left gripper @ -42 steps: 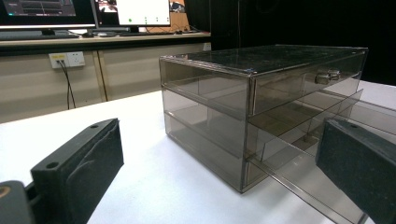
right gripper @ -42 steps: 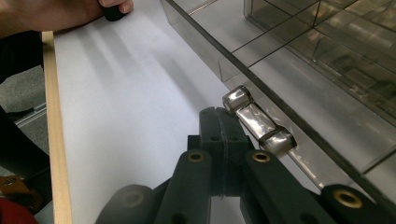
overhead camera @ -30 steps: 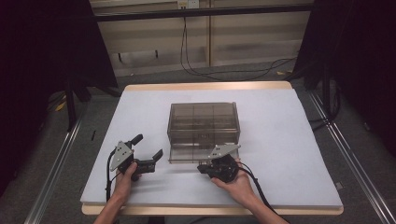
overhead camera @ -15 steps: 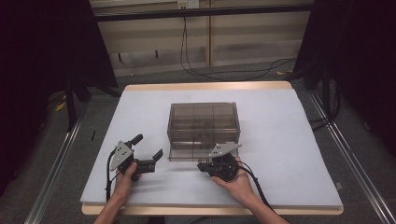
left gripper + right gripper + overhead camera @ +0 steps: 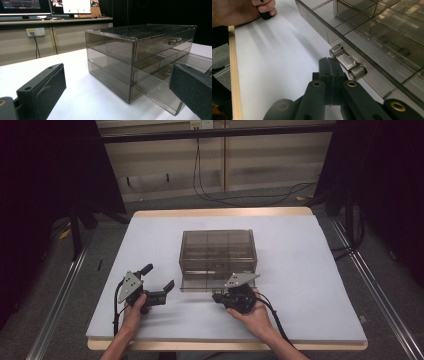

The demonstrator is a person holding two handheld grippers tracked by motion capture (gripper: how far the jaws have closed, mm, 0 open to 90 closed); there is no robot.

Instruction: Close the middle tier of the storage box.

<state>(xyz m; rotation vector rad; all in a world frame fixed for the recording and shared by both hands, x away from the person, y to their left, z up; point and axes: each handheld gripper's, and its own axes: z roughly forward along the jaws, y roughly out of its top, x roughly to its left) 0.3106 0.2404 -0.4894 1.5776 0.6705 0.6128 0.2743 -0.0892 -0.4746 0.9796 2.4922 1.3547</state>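
Nothing has moved since a second ago. The right gripper [image 5: 331, 65] stays closed beside the bottom drawer's handle [image 5: 347, 61], gripping nothing; the left gripper [image 5: 156, 281] stays open near the drawer cabinet [image 5: 218, 251].

High view above the table's [image 5: 310, 270] near edge, facing forward and down, both gripper views low and close, all sharing the drawer box [image 5: 218, 257] [image 5: 140, 60] [image 5: 372, 37].

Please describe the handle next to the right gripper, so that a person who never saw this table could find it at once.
On the white table stands a smoky transparent plastic drawer cabinet. Its lowest drawer is pulled partly out toward the person, and on that drawer's front sits a small clear bar-shaped handle. Unlike the handle of the closed top drawer, it lies right beside the tips of the shut right gripper.
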